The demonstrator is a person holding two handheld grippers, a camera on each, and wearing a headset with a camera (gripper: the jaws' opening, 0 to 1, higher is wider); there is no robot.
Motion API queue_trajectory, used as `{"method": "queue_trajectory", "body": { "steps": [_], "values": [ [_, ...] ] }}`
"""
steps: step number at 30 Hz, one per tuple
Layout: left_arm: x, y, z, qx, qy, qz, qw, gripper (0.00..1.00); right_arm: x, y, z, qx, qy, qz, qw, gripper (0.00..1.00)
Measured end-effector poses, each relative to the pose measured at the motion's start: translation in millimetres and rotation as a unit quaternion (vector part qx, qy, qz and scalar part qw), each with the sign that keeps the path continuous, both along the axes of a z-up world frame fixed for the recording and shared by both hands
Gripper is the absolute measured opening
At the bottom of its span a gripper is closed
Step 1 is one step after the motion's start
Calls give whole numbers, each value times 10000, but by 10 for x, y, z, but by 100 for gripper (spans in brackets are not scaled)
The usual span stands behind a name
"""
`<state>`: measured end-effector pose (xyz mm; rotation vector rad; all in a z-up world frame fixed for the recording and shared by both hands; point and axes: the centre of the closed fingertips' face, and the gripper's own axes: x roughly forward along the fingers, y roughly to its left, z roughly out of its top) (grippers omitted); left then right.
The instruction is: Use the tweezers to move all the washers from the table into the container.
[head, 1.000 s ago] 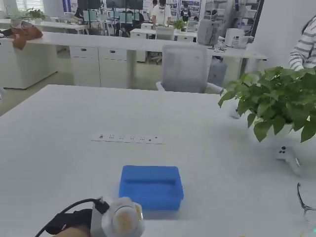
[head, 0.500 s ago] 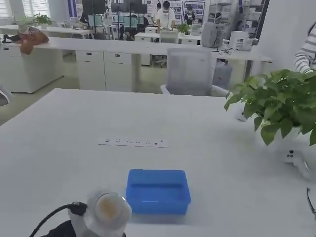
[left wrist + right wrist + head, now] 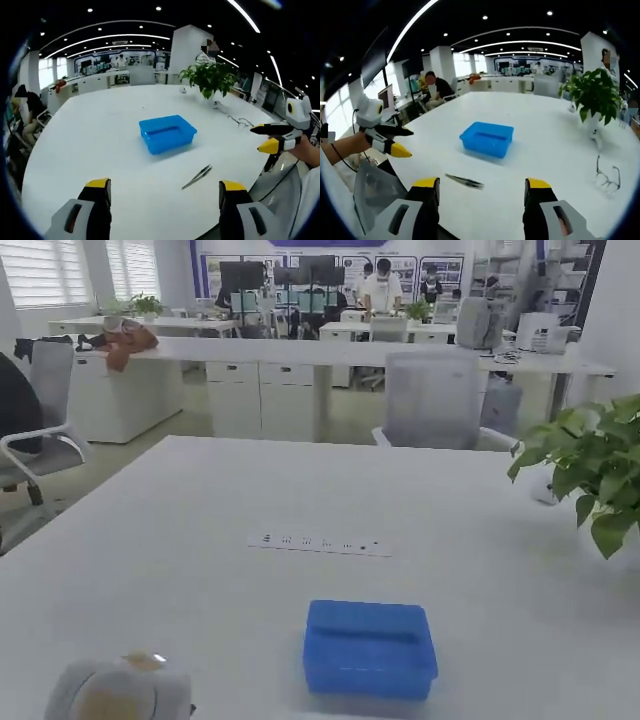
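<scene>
Two grippers hang off the near edge of the white surface [image 3: 100, 130], and neither holds anything. In its own view the left gripper [image 3: 165, 185] has its fingers [image 3: 97, 187] spread wide. The right gripper [image 3: 482, 182] shows the same wide gap between its fingers [image 3: 536, 186].

The tweezers [image 3: 197, 176] lie flat on the surface, between the blue container [image 3: 167, 132] and the near edge, apart from both. From the left gripper they sit ahead and a little right of the midline. Their long axis slants away toward the right, so the tips point roughly toward the container's right side. From the right gripper they sit just ahead and left of the midline, nearly crosswise to the fingers.

Each gripper also shows at the side of the other's view, held level by a hand beyond the edge, with the fingers pointing inward over the surface. I cannot tell which is nearer, though the crosswise lie probably suits a pinch from the right gripper.

No washers can be made out on the surface at this size. A pair of glasses [image 3: 607, 177] and a potted plant [image 3: 592, 92] stand well off to the right. A power strip [image 3: 320, 543] lies beyond the container.
</scene>
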<state>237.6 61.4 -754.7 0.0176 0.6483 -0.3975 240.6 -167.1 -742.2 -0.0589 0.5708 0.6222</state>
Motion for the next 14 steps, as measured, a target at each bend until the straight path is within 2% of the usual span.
{"method": "queue_trajectory", "body": {
  "steps": [1, 2, 5, 8, 14],
  "values": [
    [-16, 63, 51, -20, -81, 193, 9998, 94, 10, -4, -2, 11, -7, -22, 10000, 69],
    [-30, 84, 82, -44, -144, 226, 9996, 95, 16, -6, -11, 11, -6, -39, 10000, 70],
    [-99, 178, 101, -39, -135, 406, 9991, 99, 22, -9, -53, -4, 37, -99, 9999, 74],
    [-138, 283, 125, 22, -213, 640, 9977, 99, 5, 10, -75, -17, 81, -110, 9999, 80],
    [-171, 314, 145, -55, -238, 732, 9970, 99, -10, 20, -109, -146, 143, -94, 9997, 89]
  ]
}}
